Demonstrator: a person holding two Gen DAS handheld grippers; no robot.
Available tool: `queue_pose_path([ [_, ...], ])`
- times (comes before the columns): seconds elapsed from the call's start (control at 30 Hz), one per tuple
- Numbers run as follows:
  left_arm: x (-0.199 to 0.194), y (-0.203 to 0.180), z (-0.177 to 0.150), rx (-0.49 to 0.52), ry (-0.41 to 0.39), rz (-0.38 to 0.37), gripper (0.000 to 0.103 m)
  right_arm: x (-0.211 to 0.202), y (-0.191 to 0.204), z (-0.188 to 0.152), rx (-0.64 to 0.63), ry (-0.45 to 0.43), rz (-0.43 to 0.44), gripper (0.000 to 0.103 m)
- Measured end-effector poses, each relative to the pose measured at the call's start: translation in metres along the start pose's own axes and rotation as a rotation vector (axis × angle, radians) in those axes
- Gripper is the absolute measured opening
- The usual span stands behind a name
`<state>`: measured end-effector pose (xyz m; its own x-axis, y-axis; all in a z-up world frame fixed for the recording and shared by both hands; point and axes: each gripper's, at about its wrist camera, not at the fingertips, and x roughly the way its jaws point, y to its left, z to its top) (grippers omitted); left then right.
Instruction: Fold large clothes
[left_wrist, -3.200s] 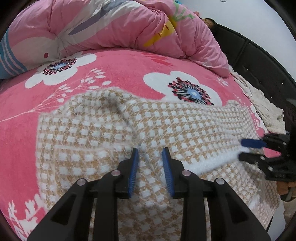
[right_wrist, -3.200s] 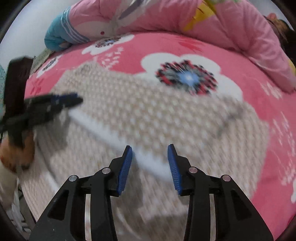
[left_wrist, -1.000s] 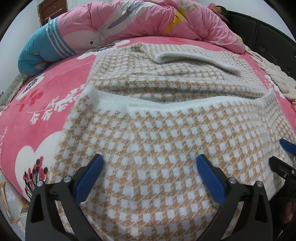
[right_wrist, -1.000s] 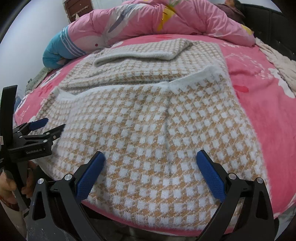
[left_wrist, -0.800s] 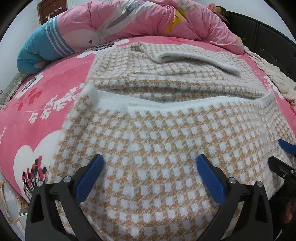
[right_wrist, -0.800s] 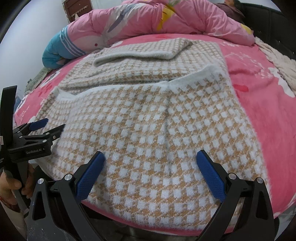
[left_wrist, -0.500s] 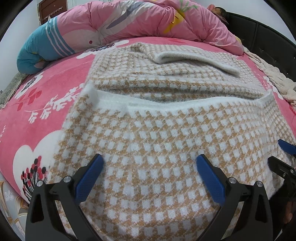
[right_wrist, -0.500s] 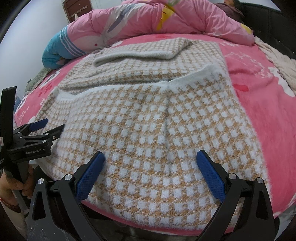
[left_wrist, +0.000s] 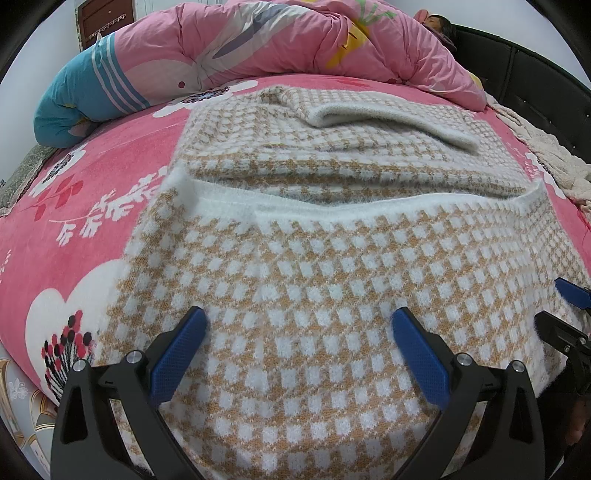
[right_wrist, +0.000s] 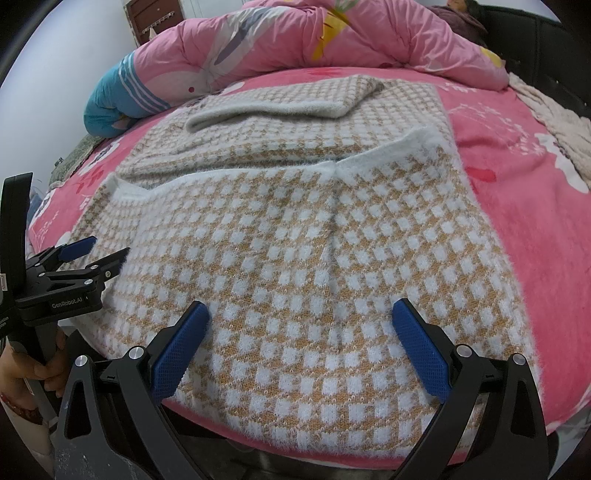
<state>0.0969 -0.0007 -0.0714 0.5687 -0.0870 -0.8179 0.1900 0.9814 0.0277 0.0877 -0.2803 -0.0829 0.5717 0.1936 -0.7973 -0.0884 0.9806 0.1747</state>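
In the left wrist view, the left tongs (left_wrist: 299, 347) stand wide open above the near part of a tan-and-white checked knit sweater (left_wrist: 332, 266), their blue pads (left_wrist: 177, 354) apart and gripping nothing. The sweater lies flat on a pink floral bed cover (left_wrist: 92, 177), its lower half folded up so a fuzzy white hem (left_wrist: 369, 206) crosses the middle, with a sleeve (left_wrist: 391, 120) laid across the far part. A pink quilt (left_wrist: 277, 44) is heaped beyond. The right tongs (left_wrist: 554, 306) show at the right edge, spread open beside the sweater's side.

In the right wrist view, the right tongs (right_wrist: 299, 345) are likewise wide open over the sweater's (right_wrist: 314, 240) near edge at the bed's rim. The left tongs (right_wrist: 94, 253) sit at the left, open, by the sweater's left side. A cream throw (right_wrist: 554, 114) lies at the far right.
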Motion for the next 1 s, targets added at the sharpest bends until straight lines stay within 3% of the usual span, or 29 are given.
queue_pose_path([
  [0.8, -0.001, 0.0, -0.001, 0.0, -0.007, -0.002, 0.099, -0.001, 0.0, 0.002, 0.002, 0.005, -0.007, 0.095],
  [0.9, -0.006, 0.003, 0.001, 0.011, -0.031, -0.016, 0.099, -0.005, -0.001, 0.008, 0.023, 0.027, 0.015, 0.095],
  [1.0, -0.025, 0.01, 0.0, 0.021, -0.134, -0.041, 0.099, -0.012, -0.002, 0.017, 0.042, -0.002, 0.072, 0.095],
])
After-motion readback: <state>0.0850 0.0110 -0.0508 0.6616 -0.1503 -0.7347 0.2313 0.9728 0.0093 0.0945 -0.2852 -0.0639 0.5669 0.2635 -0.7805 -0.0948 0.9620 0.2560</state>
